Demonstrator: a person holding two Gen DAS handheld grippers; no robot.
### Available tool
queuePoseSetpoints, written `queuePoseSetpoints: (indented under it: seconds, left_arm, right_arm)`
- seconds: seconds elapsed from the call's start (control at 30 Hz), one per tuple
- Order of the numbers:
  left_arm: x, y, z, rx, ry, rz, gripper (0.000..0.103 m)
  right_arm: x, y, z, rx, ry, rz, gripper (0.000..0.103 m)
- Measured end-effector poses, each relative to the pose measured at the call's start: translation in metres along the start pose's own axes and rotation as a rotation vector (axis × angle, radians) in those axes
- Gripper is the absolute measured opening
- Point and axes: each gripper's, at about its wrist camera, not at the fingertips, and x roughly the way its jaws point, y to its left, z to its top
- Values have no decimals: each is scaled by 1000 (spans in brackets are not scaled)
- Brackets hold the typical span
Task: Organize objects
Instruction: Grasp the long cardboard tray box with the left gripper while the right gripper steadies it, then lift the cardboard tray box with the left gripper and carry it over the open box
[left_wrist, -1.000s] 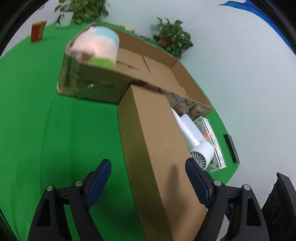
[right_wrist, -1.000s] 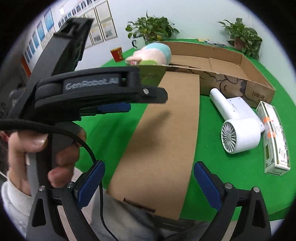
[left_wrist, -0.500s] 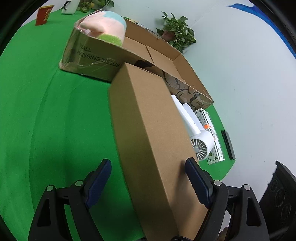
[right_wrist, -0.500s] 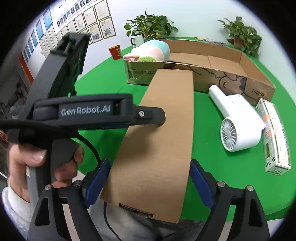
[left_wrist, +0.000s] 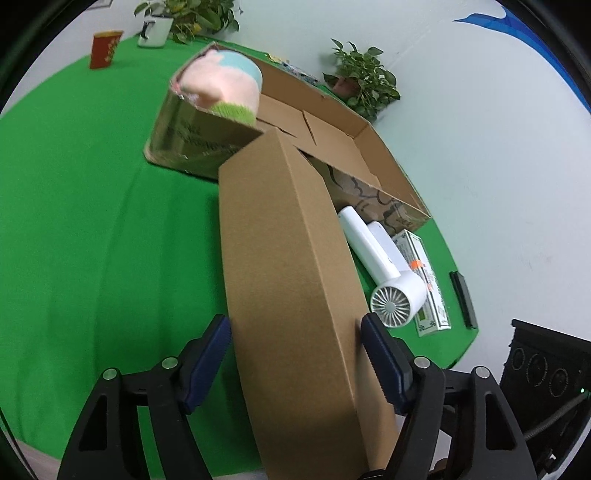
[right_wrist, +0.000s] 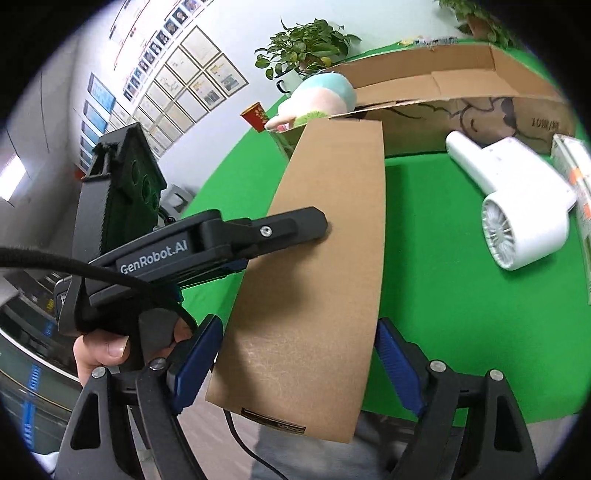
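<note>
Box (left_wrist: 291, 280), long and brown, is lifted over the green table (left_wrist: 92, 229), its far end at the front wall of the open carton (left_wrist: 362, 155). The left gripper (left_wrist: 295, 354) is closed on the box near its near end, both blue pads against its sides. The right gripper (right_wrist: 295, 362) clasps the same end from below; its pads touch the box edges. Right of the box lie a white dryer (left_wrist: 384, 266) and a pack (left_wrist: 424, 273). A plush (left_wrist: 221, 85) sits in the carton's left corner.
</note>
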Motion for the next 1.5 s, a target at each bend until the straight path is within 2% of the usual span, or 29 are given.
queuePoseSetpoints:
  seconds: [0.13,0.23,0.37,0.53,0.67,0.8,0.93,1.0,1.03,1.1,1.13,1.3,1.4,1.43,1.5]
  left_arm:
    - [-12,-2,4,-1,-5,12,66]
    - [-15,-10,7,-4,-4,-14,62]
    - [-6,-25,9,24,20,-37,63]
    - [10,-47,10,58,18,-72,61]
    - [11,-60,13,78,13,-130,54]
    - [17,-71,12,100,24,-164,46]
    - [30,-80,9,122,53,-197,33]
    - [33,-80,7,118,55,-199,33]
    - [33,-79,5,115,55,-199,33]
    - [25,-68,4,107,52,-199,31]
    - [21,-65,4,98,44,-198,31]
    - [-9,-68,10,115,-21,-193,31]
    - [-10,-71,16,135,-14,-200,34]
    - [-9,-71,17,137,-8,-184,36]
    - [-8,-69,17,143,-14,-148,37]
  right_arm:
    - [4,1,2,9,18,50,85]
    - [3,-4,4,9,19,41,86]
    - [-3,-18,6,29,22,26,88]
    - [-28,-20,8,-48,-38,-98,89]
    - [-50,-12,7,-115,-76,-156,89]
    - [-52,0,2,-186,-69,-198,90]
    - [-40,4,4,-184,-46,-245,90]
    - [-36,5,2,-194,-43,-278,89]
    - [-35,8,0,-208,-45,-307,85]
    - [-33,11,-3,-237,-50,-364,70]
    - [-32,11,-2,-235,-55,-367,70]
    - [-30,8,3,-132,-61,-191,70]
    - [-33,-2,5,-29,-75,-51,70]
    - [-33,-7,6,1,-78,-27,71]
    - [-35,-21,6,33,-70,-54,77]
